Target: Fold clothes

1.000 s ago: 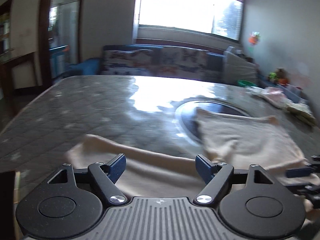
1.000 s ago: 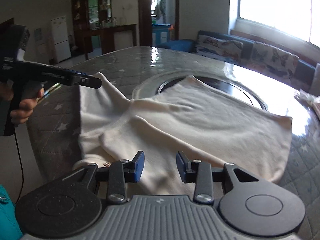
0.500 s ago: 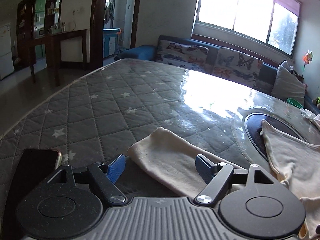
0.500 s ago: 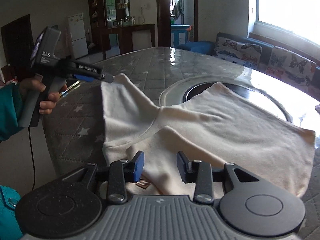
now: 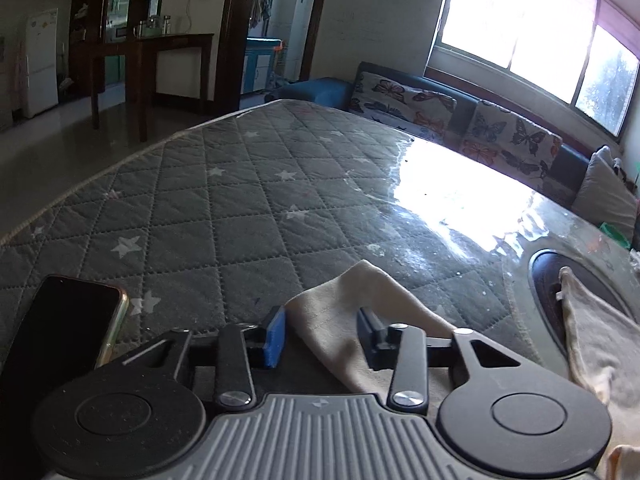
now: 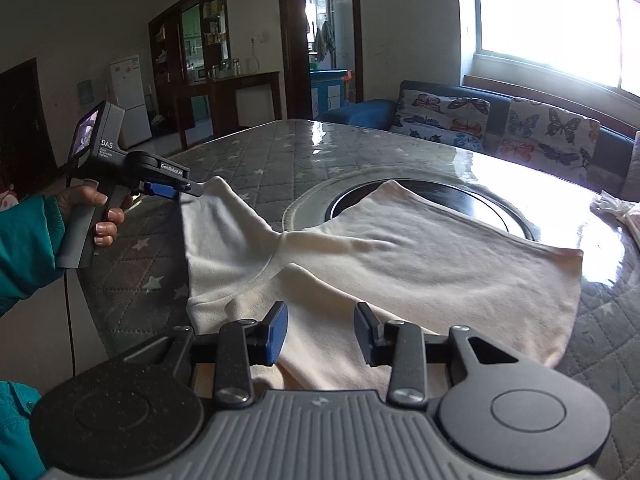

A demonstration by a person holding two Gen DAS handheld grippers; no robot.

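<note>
A cream long-sleeved top (image 6: 400, 252) lies on the quilted grey table, its body spread to the right, one sleeve (image 6: 224, 220) stretched left. In the left wrist view that sleeve's end (image 5: 360, 304) lies between my left gripper's (image 5: 322, 332) fingers, which stand apart around it. From the right wrist view the left gripper (image 6: 192, 190) sits at the sleeve's cuff. My right gripper (image 6: 320, 332) is open, just above the top's near edge where a second sleeve folds over.
A dark phone (image 5: 60, 332) lies on the table at the left gripper's left. A round black inset (image 6: 432, 196) sits under the top's far part. More cloth (image 6: 616, 208) lies at the far right. A butterfly-print sofa (image 5: 460, 120) stands beyond the table.
My left gripper has swung left along the sleeve to its end and narrowed its fingers around it. The sleeve is drawn out straighter to the left. The right gripper has hardly moved.
</note>
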